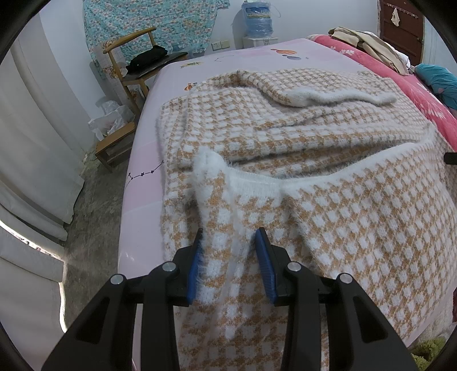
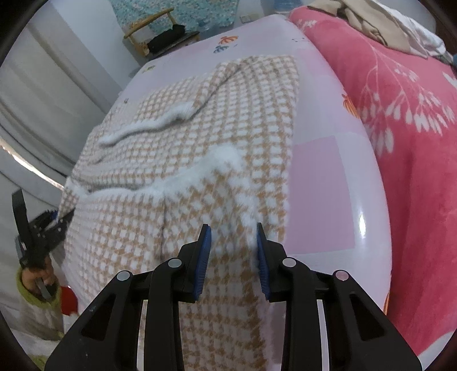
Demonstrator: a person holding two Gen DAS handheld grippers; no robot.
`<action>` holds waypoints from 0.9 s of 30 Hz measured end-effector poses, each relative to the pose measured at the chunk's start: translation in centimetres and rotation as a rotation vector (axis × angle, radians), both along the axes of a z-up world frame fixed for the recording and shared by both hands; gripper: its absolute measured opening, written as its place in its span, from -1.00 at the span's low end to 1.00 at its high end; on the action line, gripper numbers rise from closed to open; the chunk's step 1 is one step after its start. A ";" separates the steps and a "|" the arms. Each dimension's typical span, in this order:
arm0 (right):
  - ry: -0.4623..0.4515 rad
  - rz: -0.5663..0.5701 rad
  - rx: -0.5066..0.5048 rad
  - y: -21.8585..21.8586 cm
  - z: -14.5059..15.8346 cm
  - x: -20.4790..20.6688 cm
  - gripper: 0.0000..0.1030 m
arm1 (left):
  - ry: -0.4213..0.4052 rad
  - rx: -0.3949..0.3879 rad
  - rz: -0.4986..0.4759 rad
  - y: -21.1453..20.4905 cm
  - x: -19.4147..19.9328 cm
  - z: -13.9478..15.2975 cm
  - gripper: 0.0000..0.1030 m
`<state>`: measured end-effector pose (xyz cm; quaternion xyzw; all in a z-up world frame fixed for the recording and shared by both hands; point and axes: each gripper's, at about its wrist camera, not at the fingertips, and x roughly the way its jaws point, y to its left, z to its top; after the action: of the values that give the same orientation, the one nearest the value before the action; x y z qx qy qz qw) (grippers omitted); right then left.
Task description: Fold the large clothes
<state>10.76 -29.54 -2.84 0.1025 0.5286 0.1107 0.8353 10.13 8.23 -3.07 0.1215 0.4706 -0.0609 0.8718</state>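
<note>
A bed [image 1: 177, 85] with a pale pink printed sheet fills both views, standing on a grey mottled floor [image 1: 94, 205] beside white curtains [image 1: 37, 128]. A red blanket [image 2: 400, 120] with a white leaf pattern covers the bed's far side, and beige clothes [image 1: 368, 42] are heaped on it. Past the foot of the bed a wooden chair [image 1: 128, 57] holds dark items in front of a teal floral cloth [image 1: 148, 25] hung on the wall, with a blue water bottle [image 1: 258, 18] near it.

The large orange-and-white checked knit sweater [image 1: 285, 131] lies spread across the pink sheet, one white-cuffed sleeve [image 1: 328, 95] folded over its middle and its near edge raised off the bed.

The left claw [image 1: 230, 256] is clenched on a bunched fold of the sweater near the white-trimmed edge, the blue pads pressing into the knit. The right claw [image 2: 234, 251] likewise grips a bunch of the sweater between its pads. In the right wrist view the left claw [image 2: 54, 219] appears at the left edge, held in a hand [image 2: 37, 281] with a green cuff
</note>
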 end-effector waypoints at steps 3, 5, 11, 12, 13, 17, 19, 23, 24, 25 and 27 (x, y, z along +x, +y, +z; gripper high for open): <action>-0.006 -0.001 -0.035 0.6 -0.3 0.0 -0.45 | -0.006 -0.003 -0.001 0.0 -0.1 0.0 -0.33; -0.010 -0.006 -0.054 0.9 -0.3 -0.1 -0.53 | -0.011 -0.013 0.002 0.1 -0.1 0.0 -0.33; -0.048 -0.048 -0.038 1.7 0.5 -1.5 -0.88 | -0.050 -0.015 0.000 0.1 -0.6 0.3 -0.64; -0.063 -0.058 -0.035 1.8 0.8 -2.0 -0.88 | -0.060 -0.014 -0.002 0.1 -0.9 0.5 -0.71; -0.078 -0.066 -0.030 1.9 1.2 -2.5 -0.89 | -0.068 -0.015 -0.004 0.2 -1.1 0.7 -0.73; -0.164 -0.094 -0.009 2.1 3.5 -5.1 -0.90 | -0.133 -0.025 -0.007 0.7 -2.4 2.2 -0.79; -0.209 -0.100 -0.008 2.7 4.7 -6.6 -0.90 | -0.174 -0.052 0.000 1.1 -3.4 3.5 -0.81; -0.306 -0.110 0.004 3.2 7.7 -9.3 -0.90 | -0.253 -0.096 0.010 1.6 -5.6 6.5 -0.83; -0.324 -0.111 0.003 2.9 8.2 -9.7 -0.90 | -0.272 -0.107 0.010 1.6 -6.1 7.3 -0.84; -0.349 -0.113 0.001 2.8 9.0 -10.0 -0.90 | -0.286 -0.116 0.011 1.7 -6.3 8.0 -0.84; -0.386 -0.112 0.006 2.8 10.3 -10.1 -0.91 | -0.325 -0.131 0.012 1.9 -6.6 9.6 -0.84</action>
<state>0.62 -26.70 7.48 0.1112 0.3518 0.0831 0.9257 3.56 10.11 6.54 0.0697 0.3190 -0.0660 0.9429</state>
